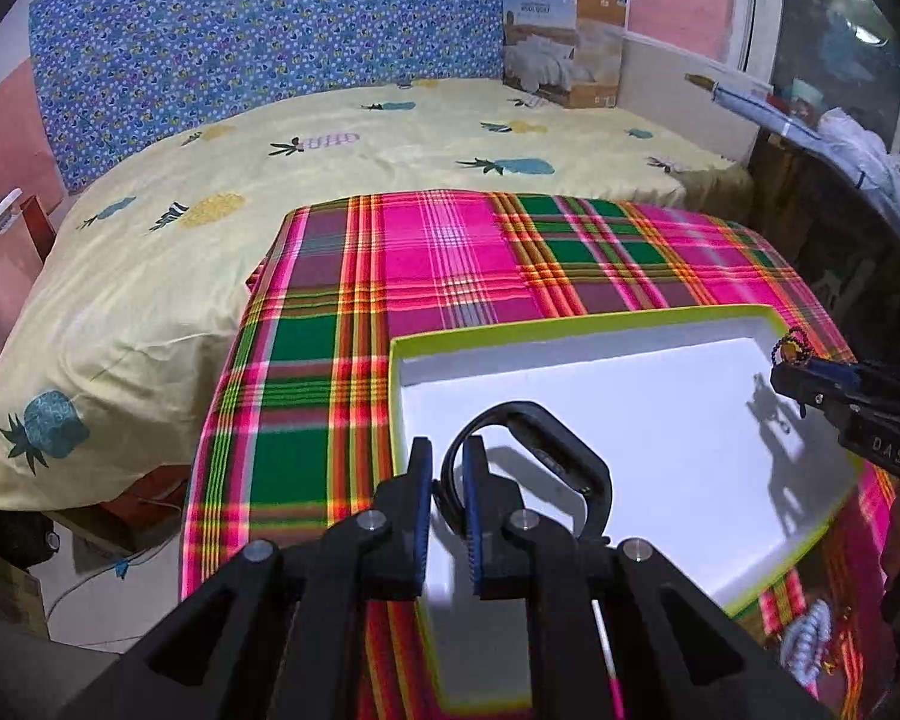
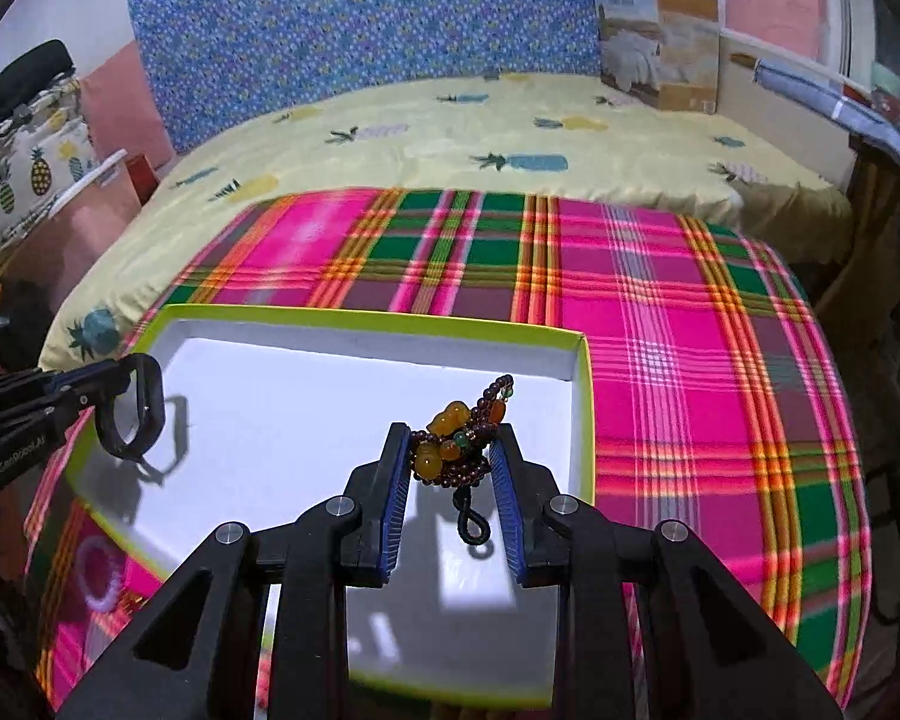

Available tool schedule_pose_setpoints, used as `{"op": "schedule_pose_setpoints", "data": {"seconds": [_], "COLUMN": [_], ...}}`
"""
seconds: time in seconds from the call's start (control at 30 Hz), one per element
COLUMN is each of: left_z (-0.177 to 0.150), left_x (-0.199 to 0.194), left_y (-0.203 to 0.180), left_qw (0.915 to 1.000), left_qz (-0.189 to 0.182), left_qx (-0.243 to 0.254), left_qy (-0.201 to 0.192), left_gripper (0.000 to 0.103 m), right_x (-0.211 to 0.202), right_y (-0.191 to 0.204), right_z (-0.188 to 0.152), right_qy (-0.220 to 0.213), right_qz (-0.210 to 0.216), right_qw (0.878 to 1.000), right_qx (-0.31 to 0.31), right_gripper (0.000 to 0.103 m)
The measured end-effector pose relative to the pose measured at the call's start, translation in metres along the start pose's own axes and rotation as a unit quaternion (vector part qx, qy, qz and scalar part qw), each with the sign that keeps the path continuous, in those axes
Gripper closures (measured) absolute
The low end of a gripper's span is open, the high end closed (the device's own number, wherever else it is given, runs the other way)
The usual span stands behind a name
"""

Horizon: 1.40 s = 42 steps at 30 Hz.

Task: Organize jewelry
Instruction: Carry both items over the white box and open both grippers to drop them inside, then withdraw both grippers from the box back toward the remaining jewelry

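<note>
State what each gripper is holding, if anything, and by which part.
The left gripper pinches the black band by one side of its loop. The right gripper clamps the beaded bracelet across its bunched middle, both above the white tray.

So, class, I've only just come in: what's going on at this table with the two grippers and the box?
A person is sorting jewelry into a white tray with a lime-green rim on a plaid cloth. The left gripper is shut on a black band, held over the tray's left side. The right gripper is shut on a dark red beaded bracelet with amber stones above the tray's right part. A pale bracelet lies on the cloth outside.
</note>
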<state>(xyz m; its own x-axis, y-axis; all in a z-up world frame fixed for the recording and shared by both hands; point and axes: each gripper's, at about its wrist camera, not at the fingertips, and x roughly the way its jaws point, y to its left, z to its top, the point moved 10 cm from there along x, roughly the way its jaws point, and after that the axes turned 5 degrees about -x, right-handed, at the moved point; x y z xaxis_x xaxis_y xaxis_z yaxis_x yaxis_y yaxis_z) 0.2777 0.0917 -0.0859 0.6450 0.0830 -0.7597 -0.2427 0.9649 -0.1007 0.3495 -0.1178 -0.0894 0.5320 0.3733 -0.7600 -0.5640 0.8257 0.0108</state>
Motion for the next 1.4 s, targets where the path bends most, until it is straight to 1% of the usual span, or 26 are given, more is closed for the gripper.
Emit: {"op": "schedule_pose_setpoints", "data": {"seconds": [0.17, 0.27, 0.4, 0.57, 0.67, 0.83, 1.03, 1.4], "left_z": [0.005, 0.008, 0.01, 0.012, 0.013, 0.011, 0.001, -0.039], "left_x": [0.014, 0.015, 0.018, 0.014, 0.009, -0.005, -0.035, -0.096], "left_y": [0.0, -0.001, -0.003, -0.002, -0.004, -0.004, -0.004, -0.004], "left_qw": [0.9999, 0.9996, 0.9994, 0.9991, 0.9991, 0.9993, 0.9992, 0.9984], "left_qz": [0.014, 0.023, 0.027, 0.032, 0.03, 0.024, 0.015, -0.007], "left_qx": [0.006, 0.014, 0.02, 0.026, 0.028, 0.022, 0.015, 0.014], "left_qy": [0.005, 0.001, 0.0, -0.008, -0.011, -0.019, -0.033, -0.054], "left_gripper": [0.092, 0.092, 0.091, 0.091, 0.091, 0.091, 0.091, 0.091], "right_x": [0.018, 0.025, 0.03, 0.028, 0.024, 0.006, -0.028, -0.107], "right_y": [-0.011, -0.013, -0.012, -0.011, -0.013, -0.008, 0.001, 0.023], "right_z": [0.002, 0.002, 0.003, 0.002, 0.003, 0.003, -0.005, -0.048], "right_qy": [0.016, 0.022, 0.03, 0.033, 0.03, 0.018, -0.002, -0.04], "right_qz": [-0.006, -0.007, -0.002, -0.003, -0.006, -0.006, -0.002, -0.002], "right_qw": [1.0, 1.0, 0.999, 0.999, 0.999, 1.0, 1.0, 0.999], "right_qx": [0.006, 0.007, 0.01, 0.01, 0.013, 0.01, 0.013, 0.017], "right_gripper": [0.075, 0.075, 0.075, 0.072, 0.068, 0.067, 0.067, 0.067]}}
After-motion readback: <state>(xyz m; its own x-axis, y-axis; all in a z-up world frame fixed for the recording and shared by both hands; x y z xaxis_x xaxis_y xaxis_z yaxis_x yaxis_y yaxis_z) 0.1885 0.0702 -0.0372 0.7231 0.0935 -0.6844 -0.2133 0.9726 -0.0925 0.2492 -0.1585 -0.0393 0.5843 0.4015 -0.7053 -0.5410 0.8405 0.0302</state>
